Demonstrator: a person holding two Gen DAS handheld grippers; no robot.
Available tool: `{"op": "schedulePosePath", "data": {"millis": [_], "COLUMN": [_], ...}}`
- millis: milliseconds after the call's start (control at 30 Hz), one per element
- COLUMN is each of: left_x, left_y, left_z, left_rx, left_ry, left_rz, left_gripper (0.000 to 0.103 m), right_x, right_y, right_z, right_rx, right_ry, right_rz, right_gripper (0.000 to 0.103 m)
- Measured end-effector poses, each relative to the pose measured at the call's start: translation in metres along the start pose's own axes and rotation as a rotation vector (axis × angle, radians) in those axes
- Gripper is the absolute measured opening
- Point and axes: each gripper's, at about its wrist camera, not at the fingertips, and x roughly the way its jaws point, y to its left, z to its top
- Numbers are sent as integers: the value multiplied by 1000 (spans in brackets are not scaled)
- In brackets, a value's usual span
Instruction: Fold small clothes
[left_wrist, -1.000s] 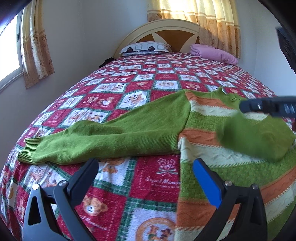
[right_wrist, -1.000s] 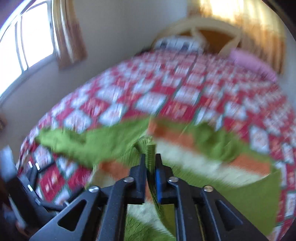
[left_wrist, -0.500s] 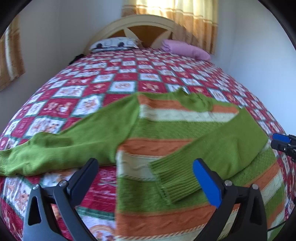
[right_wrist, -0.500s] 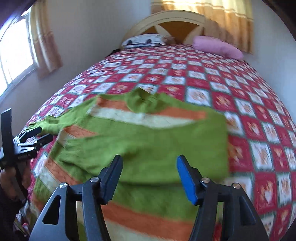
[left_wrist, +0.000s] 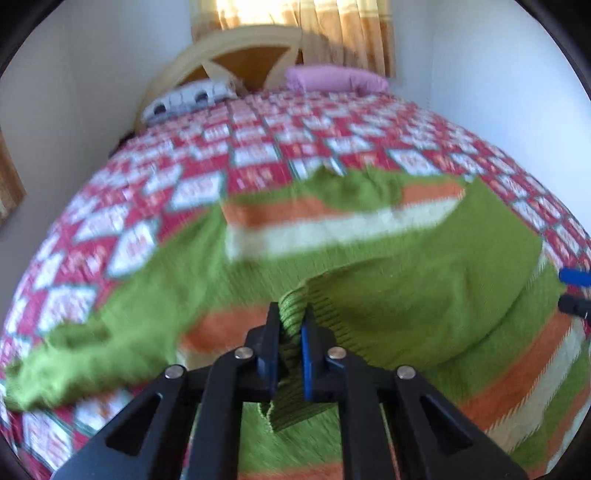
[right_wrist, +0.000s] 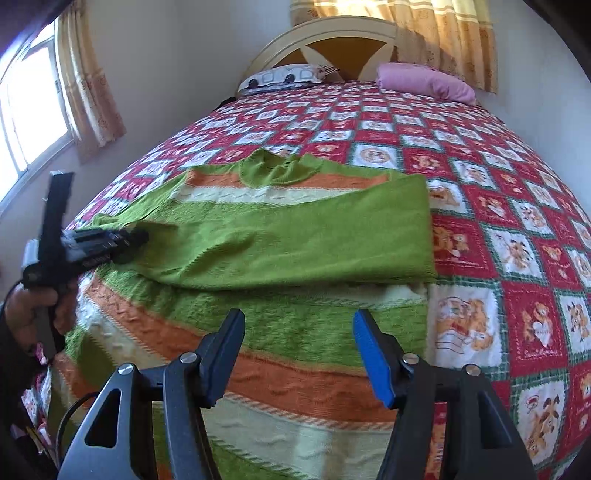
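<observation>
A green sweater with orange and cream stripes (right_wrist: 258, 332) lies flat on the bed; it also shows in the left wrist view (left_wrist: 332, 229). Its right sleeve (right_wrist: 295, 240) is folded across the chest. My left gripper (left_wrist: 290, 332) is shut on the ribbed cuff of that sleeve (left_wrist: 295, 314) and shows at the left of the right wrist view (right_wrist: 125, 238). The other sleeve (left_wrist: 110, 332) stretches out to the left. My right gripper (right_wrist: 299, 354) is open and empty above the sweater's lower stripes.
The bed has a red patchwork quilt (right_wrist: 498, 221). A patterned pillow (right_wrist: 284, 77) and a pink pillow (right_wrist: 424, 83) lie by the headboard (right_wrist: 332, 40). A window (right_wrist: 26, 110) with curtains is on the left wall.
My right gripper laid the right sleeve across the chest, let go and drew back open. My left gripper moved right and shut on that sleeve's cuff.
</observation>
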Motion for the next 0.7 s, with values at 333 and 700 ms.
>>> {"op": "schedulePosePath", "data": {"millis": [333, 700], "left_x": [51, 58], "left_y": [22, 9], "left_z": [16, 4], "left_rx": [26, 27], "left_ry": [69, 43], "left_rz": [128, 214], "left_gripper": [11, 72], "right_x": [11, 54], "right_y": [-9, -6], "right_z": [-9, 48], "right_rx": [13, 9], "right_ry": [21, 74], "right_rz": [-2, 131], "right_gripper": [62, 62]}}
